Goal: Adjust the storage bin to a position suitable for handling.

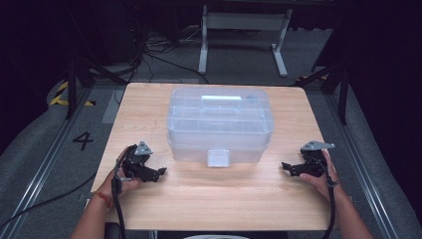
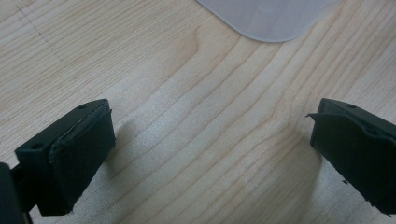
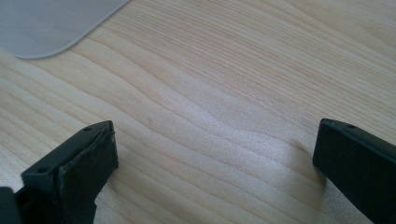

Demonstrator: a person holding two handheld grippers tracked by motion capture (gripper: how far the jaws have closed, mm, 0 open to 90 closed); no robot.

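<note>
We rest both grippers, left [image 1: 158,174] and right [image 1: 287,167], on the surface [image 1: 219,199], fingers wide apart and empty, flanking the closed clear box [image 1: 220,124] at centre, ready to reach its latch [image 1: 218,158].

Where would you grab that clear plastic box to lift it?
Probably by the handle lying flat in the lid of the clear box, coming from above: it sits centred, and the box body looks too wide for either gripper's jaws.
</note>
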